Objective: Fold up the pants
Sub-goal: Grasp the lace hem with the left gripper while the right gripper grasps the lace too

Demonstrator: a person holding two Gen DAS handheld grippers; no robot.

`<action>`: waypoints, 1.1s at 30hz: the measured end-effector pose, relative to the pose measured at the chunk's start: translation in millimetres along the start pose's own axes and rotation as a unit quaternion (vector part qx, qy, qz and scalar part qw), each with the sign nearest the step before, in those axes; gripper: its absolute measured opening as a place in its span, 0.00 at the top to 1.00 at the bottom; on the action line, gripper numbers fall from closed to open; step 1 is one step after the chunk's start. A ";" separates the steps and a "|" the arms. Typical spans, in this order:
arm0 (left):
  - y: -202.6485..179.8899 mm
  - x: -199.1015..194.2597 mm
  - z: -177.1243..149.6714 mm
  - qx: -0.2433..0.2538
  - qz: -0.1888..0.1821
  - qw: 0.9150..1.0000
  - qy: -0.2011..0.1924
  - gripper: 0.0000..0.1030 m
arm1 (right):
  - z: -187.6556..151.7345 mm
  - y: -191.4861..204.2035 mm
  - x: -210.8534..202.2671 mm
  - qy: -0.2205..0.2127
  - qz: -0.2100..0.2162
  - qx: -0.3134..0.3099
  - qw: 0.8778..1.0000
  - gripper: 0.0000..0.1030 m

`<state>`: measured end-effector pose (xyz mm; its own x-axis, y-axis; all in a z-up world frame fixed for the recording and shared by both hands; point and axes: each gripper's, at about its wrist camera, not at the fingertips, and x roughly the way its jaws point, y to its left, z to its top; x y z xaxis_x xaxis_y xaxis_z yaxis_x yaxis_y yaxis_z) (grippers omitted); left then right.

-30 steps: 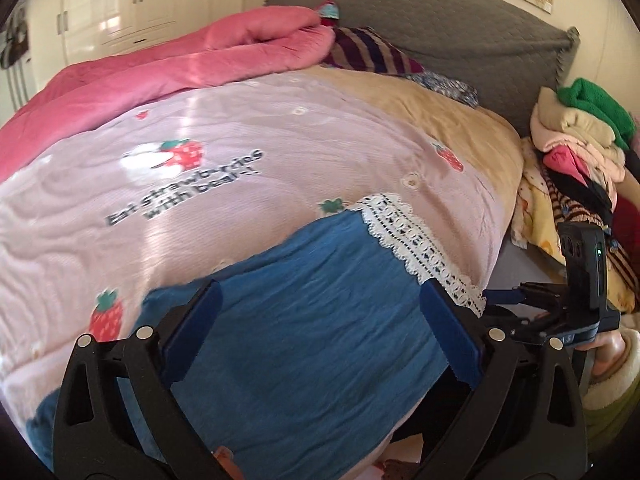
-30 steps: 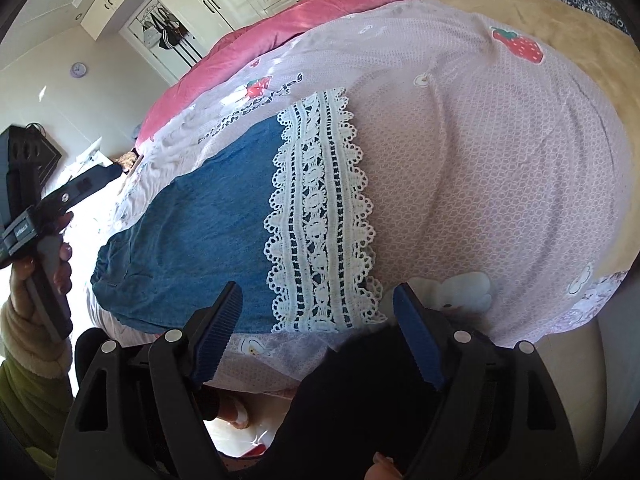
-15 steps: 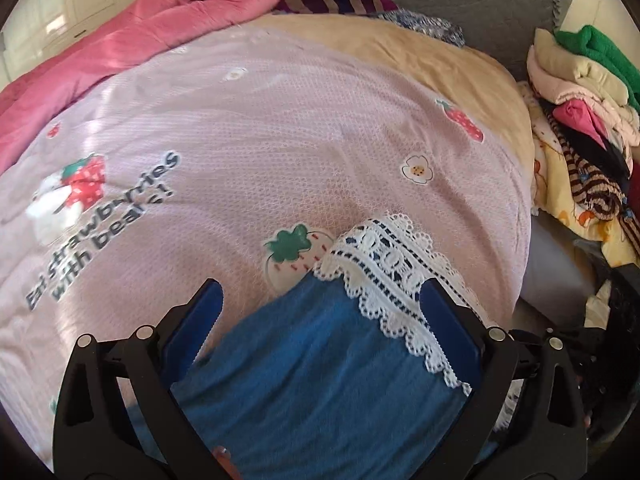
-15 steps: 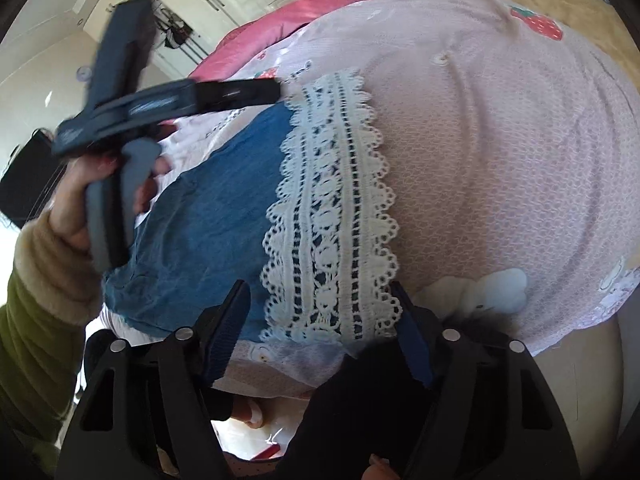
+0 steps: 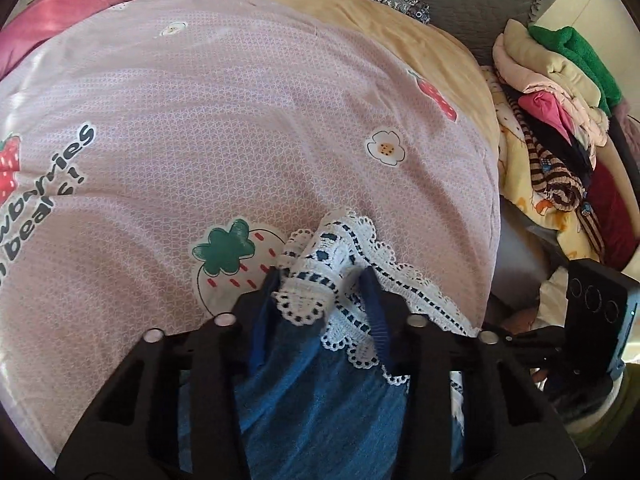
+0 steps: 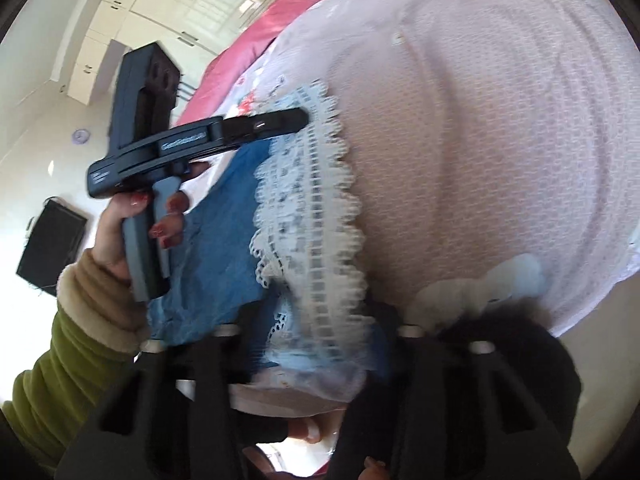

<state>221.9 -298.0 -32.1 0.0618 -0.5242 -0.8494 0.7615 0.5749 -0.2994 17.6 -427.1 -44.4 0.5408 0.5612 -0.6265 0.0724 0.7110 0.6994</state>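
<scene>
On the bed's pink strawberry-print quilt [image 5: 224, 128], the blue denim pants [image 5: 320, 400] are lying at its near edge. The left claw [image 5: 320, 296] is pinching their white lace hem [image 5: 316, 268]; the right claw [image 6: 320, 344] is closing on the hem's near end. Folded clothes [image 5: 560, 80] are piling up at the right.

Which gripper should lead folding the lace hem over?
Left. The left gripper has bunched the white lace hem of the blue denim pants between its fingers. The right gripper's grip looks blurred, so is less certain.
</scene>
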 end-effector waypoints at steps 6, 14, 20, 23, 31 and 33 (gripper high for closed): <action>14.6 -24.7 -7.1 -0.031 -0.053 0.997 -0.036 0.85 | -1.6 11.6 -9.9 -0.014 -0.002 -0.027 1.000 0.81; 21.1 -71.7 -16.1 -0.047 -0.106 0.987 -0.110 0.86 | -1.0 54.1 -21.7 -0.041 -0.012 -0.079 0.996 0.81; 28.7 -104.9 -30.2 -0.050 -0.113 0.981 -0.148 0.86 | -6.1 98.0 -26.9 -0.057 -0.011 -0.141 0.988 0.81; 38.7 -125.0 -43.0 -0.058 -0.116 0.976 -0.176 0.86 | -7.8 121.9 -21.2 -0.056 -0.010 -0.176 0.983 0.81; 50.6 -133.3 -67.7 -0.066 -0.082 0.981 -0.165 0.86 | -7.8 127.3 -3.0 -0.046 -0.063 -0.192 0.978 0.82; 44.9 -126.9 -65.8 -0.050 -0.073 0.984 -0.153 0.86 | -9.4 108.4 -7.0 -0.041 -0.072 -0.165 0.983 0.82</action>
<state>205.8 -164.4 33.7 0.1603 -0.7611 -0.6285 0.7099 0.5312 -0.4624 13.8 -350.0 32.5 0.6121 0.4180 -0.6713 -0.1158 0.8871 0.4467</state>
